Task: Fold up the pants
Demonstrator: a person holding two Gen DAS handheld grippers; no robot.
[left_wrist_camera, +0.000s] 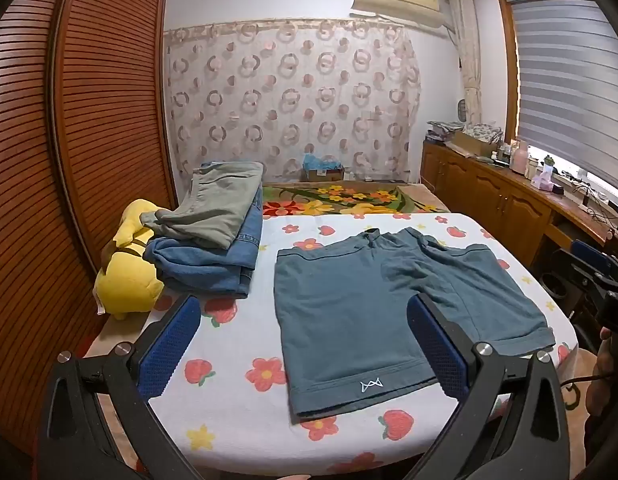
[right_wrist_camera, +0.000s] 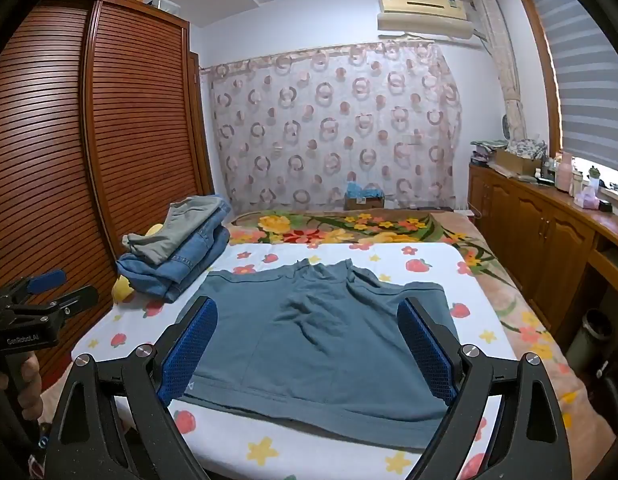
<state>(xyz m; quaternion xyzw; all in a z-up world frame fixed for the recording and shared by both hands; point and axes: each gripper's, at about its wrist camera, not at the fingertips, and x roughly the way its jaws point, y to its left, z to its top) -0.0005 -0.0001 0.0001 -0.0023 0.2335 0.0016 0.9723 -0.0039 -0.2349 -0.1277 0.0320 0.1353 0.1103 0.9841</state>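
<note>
Your left gripper and right gripper both hung spread wide and empty above the near hems of the teal shorts, which lay flat, waistband away from you, on the flower-print sheet. The knit looked soft, light and limp, likely to sag and drag, so you would probably do best pinching the hem corners. The stack of folded pants and the yellow plush toy crowded the left side, near but apart.

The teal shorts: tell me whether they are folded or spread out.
Spread out. The teal shorts lie flat on the bed sheet, both legs side by side, waistband at the far end.
</note>
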